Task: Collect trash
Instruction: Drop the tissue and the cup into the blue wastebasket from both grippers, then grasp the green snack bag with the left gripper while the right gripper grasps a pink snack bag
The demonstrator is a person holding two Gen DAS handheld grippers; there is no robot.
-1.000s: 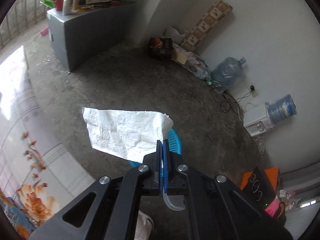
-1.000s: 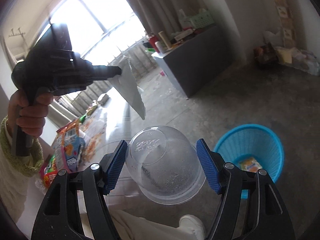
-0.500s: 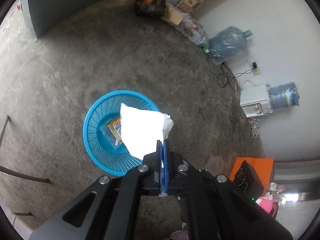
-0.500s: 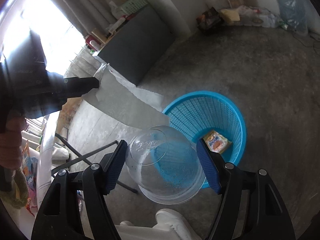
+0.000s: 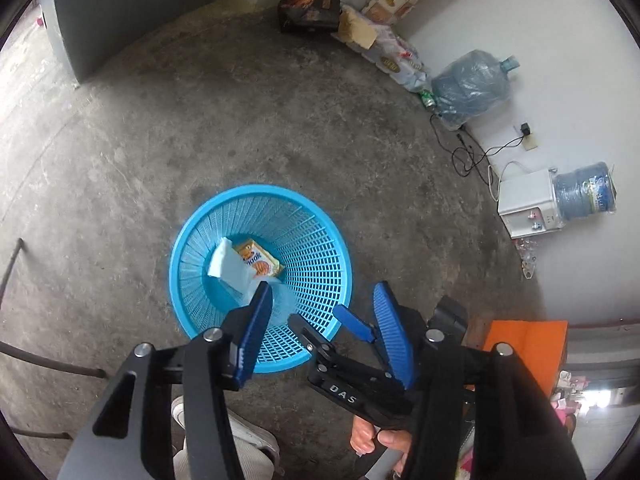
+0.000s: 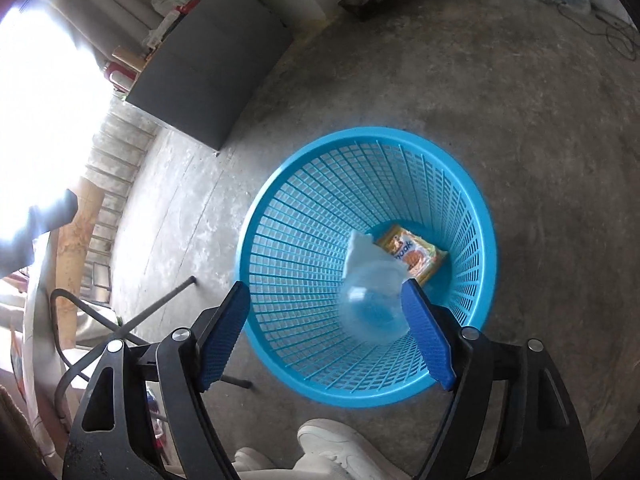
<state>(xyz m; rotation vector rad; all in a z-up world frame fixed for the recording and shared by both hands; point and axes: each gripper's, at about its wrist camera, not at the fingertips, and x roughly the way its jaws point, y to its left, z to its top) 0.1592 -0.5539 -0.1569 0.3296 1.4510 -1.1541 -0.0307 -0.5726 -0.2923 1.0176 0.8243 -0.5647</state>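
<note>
- the white paper napkin lay inside the blue basket, near the bottom, partly over an orange snack wrapper.
- the clear plastic cup was also inside the basket in the right wrist view, blurred and just beside the napkin; whether it was resting or falling, i cannot tell.
- your left gripper was over the near rim of the basket with its jaws wide apart and nothing between them.
- your right gripper was also spread wide and held nothing; the cup was between its fingers only in the picture, lower down in the basket.
- in my judgement, the step in hand was the drop into the basket, and for these two pieces it looked done.
- the basket stood on the concrete floor, with your white shoe near its close side.
- the next move, i think, calls for lifting both grippers away from the rim and turning to look for more trash; no further loose piece within reach is clear in these views.
</note>
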